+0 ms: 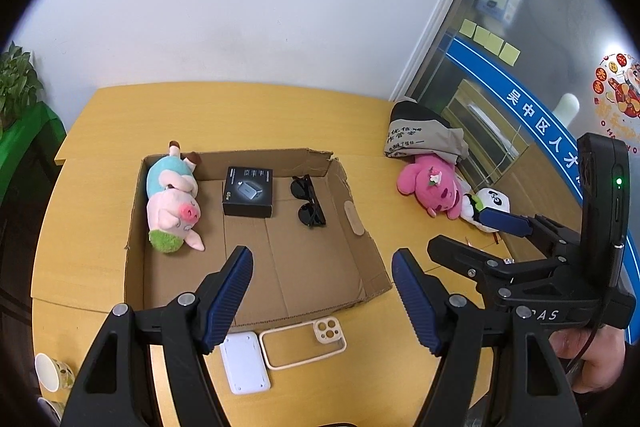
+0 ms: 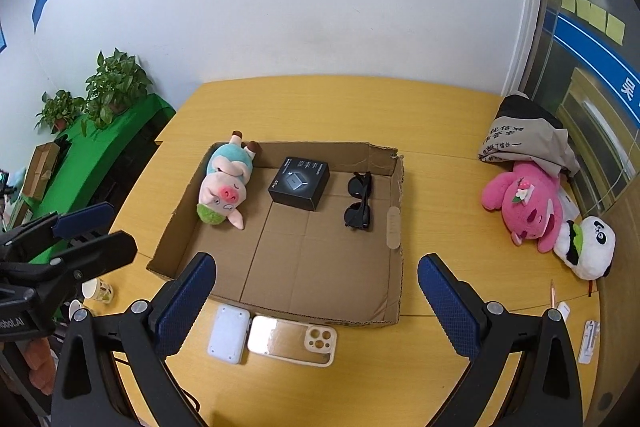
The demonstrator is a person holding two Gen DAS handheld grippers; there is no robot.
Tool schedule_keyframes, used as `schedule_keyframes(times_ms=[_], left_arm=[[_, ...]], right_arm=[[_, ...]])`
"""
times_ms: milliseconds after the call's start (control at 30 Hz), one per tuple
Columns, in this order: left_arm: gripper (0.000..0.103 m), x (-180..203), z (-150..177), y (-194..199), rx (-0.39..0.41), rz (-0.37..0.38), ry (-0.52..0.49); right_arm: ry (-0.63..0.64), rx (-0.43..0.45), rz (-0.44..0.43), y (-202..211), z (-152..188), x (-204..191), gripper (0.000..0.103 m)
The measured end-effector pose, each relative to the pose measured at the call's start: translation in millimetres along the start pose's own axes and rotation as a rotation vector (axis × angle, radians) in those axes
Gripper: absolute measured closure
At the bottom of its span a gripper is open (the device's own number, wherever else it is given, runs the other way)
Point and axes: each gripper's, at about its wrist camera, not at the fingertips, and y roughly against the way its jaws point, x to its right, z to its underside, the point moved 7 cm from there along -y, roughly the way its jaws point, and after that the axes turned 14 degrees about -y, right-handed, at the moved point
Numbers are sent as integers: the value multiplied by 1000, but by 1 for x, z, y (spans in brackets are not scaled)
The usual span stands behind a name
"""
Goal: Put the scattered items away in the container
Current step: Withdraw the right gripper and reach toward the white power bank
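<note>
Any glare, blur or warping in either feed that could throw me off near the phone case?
Left wrist view: heavy fisheye bends the table edges and corners go black; phone case looks sharp, no glare. Right wrist view: same barrel warp; a bright reflection whitens the left end of the phone case; cardboard box is evenly lit, with only soft shadows.

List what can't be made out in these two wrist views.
- Panda plush: left wrist view, partly behind the right gripper's fingers.
- White device: near corner behind the left gripper's finger.
- Paper cup: right wrist view, partly behind the left gripper.
- Small white items near the table edge: too small to identify.
</note>
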Motion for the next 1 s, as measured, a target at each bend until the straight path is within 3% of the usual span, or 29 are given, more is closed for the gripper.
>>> schedule_keyframes(times_ms=[533, 800, 1000], left_arm=[[31, -20, 45, 4, -66, -16, 35], [31, -50, 71, 8, -98, -36, 92], [31, -76, 92, 3, -132, -9, 141]], right_arm=[[-26, -37, -8, -15, 32, -12, 1], [-10, -84, -23, -34, 45, -31, 0], [-16, -138, -74, -53, 62, -44, 1]])
